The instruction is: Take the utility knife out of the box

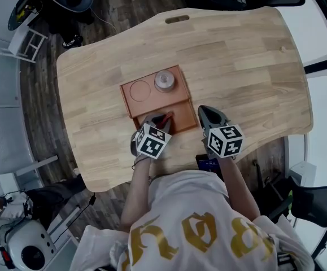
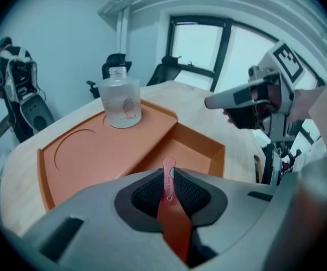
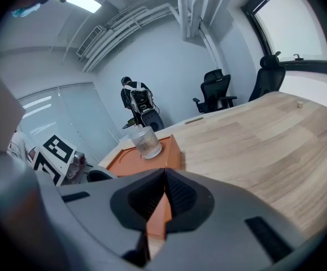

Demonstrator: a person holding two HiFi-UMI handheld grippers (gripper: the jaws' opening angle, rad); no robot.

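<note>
An orange box (image 1: pixel 130 105) lies on the wooden table, its open lower compartment (image 2: pixel 192 152) just beyond my left gripper. My left gripper (image 1: pixel 153 121) (image 2: pixel 169 176) is shut on the red utility knife (image 2: pixel 173 213) (image 1: pixel 165 119); the knife's thin rounded end sticks up between the pads, above the compartment. My right gripper (image 1: pixel 206 115) (image 3: pixel 164 176) hovers beside the box's right edge, its jaws closed together with nothing between them; it also shows in the left gripper view (image 2: pixel 231 99). A clear glass jar (image 1: pixel 165 79) (image 2: pixel 121 103) (image 3: pixel 144 141) stands on the box's raised part.
A round recess (image 1: pixel 140 90) marks the box lid left of the jar. The table's near edge (image 1: pixel 180 162) runs just behind both grippers, with a dark device (image 1: pixel 208 164) at it. Office chairs (image 3: pixel 217 89) and a person (image 2: pixel 11 66) stand beyond the far side.
</note>
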